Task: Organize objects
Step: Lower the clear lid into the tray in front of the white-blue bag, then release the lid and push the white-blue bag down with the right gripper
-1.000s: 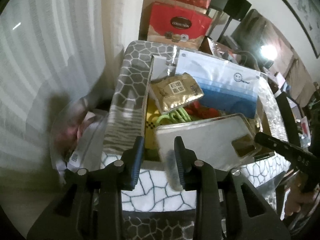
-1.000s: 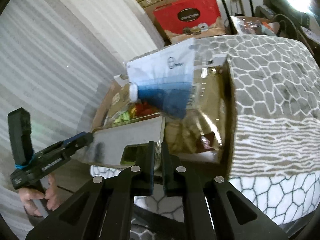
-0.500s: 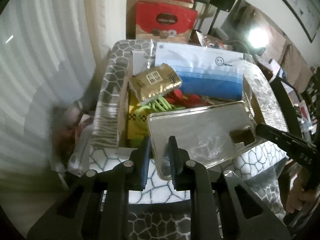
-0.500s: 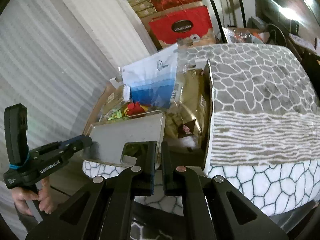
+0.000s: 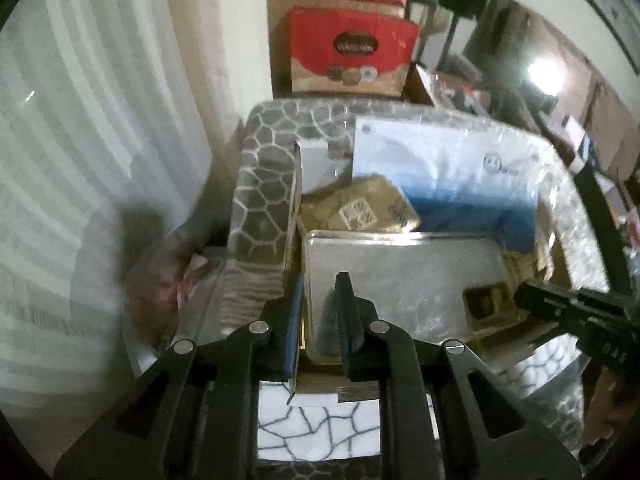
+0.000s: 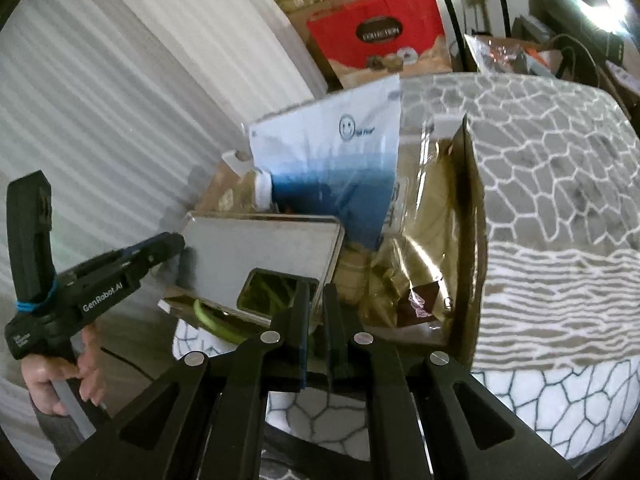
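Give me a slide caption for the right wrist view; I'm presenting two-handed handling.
Both grippers, right and left, hold a metal tray over a full cardboard box.

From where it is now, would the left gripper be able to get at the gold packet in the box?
Probably not yet. The left gripper is shut on the near edge of the metal tray, and the gold packet lies beyond the tray's far edge, partly behind it. It would have to let go first.

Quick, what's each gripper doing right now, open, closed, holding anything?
Left gripper: closed on the near-left edge of the metal tray.
Right gripper: closed on the same tray's other end, by its handle slot.
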Motion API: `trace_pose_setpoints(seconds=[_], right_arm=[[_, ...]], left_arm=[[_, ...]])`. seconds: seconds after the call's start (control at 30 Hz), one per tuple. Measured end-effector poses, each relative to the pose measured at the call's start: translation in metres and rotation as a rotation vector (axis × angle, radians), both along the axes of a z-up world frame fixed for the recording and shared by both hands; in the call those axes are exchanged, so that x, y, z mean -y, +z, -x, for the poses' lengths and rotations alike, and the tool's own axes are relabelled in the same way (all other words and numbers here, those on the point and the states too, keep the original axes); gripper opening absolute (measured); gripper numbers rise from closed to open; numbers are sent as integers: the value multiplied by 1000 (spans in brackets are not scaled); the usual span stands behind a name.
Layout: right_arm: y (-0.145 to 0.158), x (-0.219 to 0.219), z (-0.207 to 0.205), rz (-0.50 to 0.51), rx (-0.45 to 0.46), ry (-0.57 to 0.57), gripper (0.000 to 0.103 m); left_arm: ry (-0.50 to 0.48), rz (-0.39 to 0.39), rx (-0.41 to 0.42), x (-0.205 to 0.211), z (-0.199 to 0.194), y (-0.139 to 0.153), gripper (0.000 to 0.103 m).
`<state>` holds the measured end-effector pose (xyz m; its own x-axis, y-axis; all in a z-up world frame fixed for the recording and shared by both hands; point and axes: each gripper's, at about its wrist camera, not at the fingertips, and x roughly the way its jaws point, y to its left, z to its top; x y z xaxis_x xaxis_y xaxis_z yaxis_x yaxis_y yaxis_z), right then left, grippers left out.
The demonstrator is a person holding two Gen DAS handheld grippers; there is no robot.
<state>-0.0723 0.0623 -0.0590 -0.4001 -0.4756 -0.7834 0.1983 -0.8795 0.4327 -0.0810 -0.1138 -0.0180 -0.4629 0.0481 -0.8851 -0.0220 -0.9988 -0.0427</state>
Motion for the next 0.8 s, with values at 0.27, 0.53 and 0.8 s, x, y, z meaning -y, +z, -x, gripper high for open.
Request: trace_pose_setpoints(seconds=[0.27, 0.53, 0.8], right_arm=[[-8, 5, 1, -83, 3, 28, 6], [22, -11, 0, -12, -2, 48, 34], [50, -44, 33, -79, -89, -37, 43]], left_arm=[[-27, 81, 11, -18, -3, -15, 15], [7, -128, -33, 4, -9, 11, 40], [79, -123, -52, 28, -4, 14, 51]])
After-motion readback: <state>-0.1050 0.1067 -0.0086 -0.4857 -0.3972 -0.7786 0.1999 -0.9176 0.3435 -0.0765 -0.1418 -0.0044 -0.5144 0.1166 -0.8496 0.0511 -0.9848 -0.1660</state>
